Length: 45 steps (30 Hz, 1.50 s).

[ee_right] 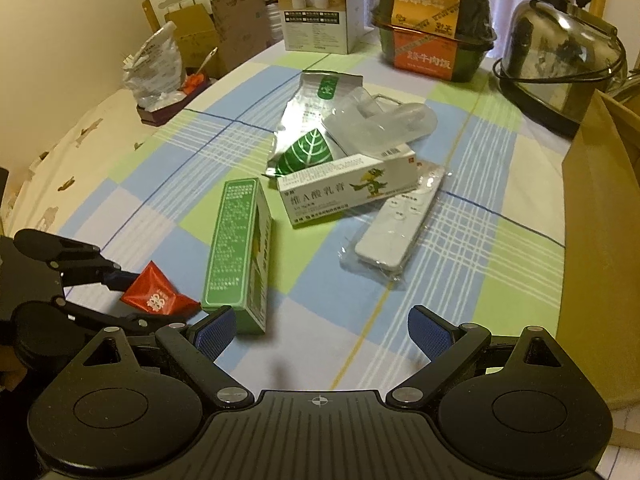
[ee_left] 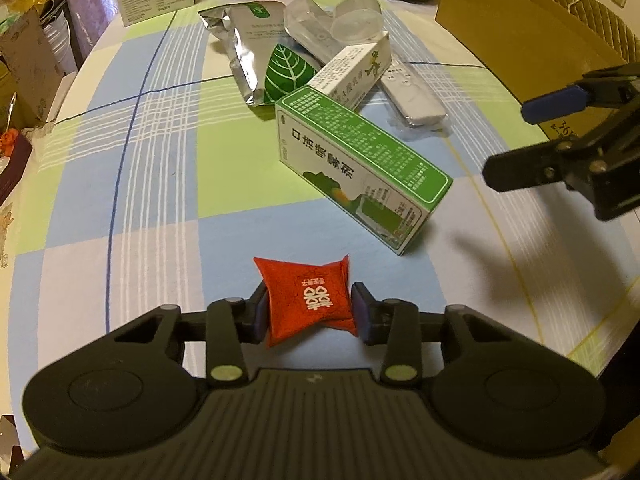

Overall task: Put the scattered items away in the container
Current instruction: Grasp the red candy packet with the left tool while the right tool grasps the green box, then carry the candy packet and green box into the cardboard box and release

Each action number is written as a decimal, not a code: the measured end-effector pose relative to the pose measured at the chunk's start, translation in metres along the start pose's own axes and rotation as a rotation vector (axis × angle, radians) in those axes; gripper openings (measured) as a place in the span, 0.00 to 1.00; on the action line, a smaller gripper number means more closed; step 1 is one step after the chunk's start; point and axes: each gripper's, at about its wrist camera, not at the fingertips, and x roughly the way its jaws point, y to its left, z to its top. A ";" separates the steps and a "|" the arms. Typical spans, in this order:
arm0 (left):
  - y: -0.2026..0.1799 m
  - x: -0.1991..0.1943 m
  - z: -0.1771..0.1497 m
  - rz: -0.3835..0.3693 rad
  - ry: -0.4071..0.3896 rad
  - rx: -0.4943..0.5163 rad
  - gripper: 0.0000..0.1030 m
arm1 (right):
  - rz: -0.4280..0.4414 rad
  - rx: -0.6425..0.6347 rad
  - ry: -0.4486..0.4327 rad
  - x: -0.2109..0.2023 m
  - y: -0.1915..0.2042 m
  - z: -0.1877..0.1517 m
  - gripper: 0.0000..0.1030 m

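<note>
Your left gripper [ee_left: 308, 312] has its fingers [ee_left: 362, 312] clenched on the red packet [ee_left: 310, 300], one blue pad against each side, low over the counter [ee_left: 160, 208] with its checked blue, green and white cloth. Your right gripper [ee_right: 320, 326] hovers with its fingers [ee_right: 430, 332] spread wide and nothing between them; its left pad sits just beside the near end of the green box [ee_right: 236, 248], which lies flat. Beyond that, the white ointment box [ee_right: 340, 192] leans over a silver pouch with a green leaf [ee_right: 308, 148], clear plastic packaging [ee_right: 376, 124] rests behind it, and a bagged white remote [ee_right: 400, 224] lies to the right. The cardboard container [ee_right: 600, 240] stands at the counter's right edge, well apart from the packet.
</note>
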 end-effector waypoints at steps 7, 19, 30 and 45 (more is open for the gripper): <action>0.008 -0.013 -0.002 0.033 -0.008 0.019 0.35 | 0.059 0.000 -0.005 0.013 0.014 0.014 0.95; 0.028 -0.022 -0.008 0.049 -0.014 -0.020 0.35 | 0.079 -0.055 0.038 0.064 0.046 0.040 0.83; 0.029 -0.023 -0.006 0.040 -0.019 -0.025 0.35 | 0.042 -0.066 0.109 0.080 0.046 0.038 0.32; 0.004 -0.052 0.006 0.035 -0.064 0.010 0.35 | -0.005 -0.023 0.021 0.006 0.025 0.030 0.32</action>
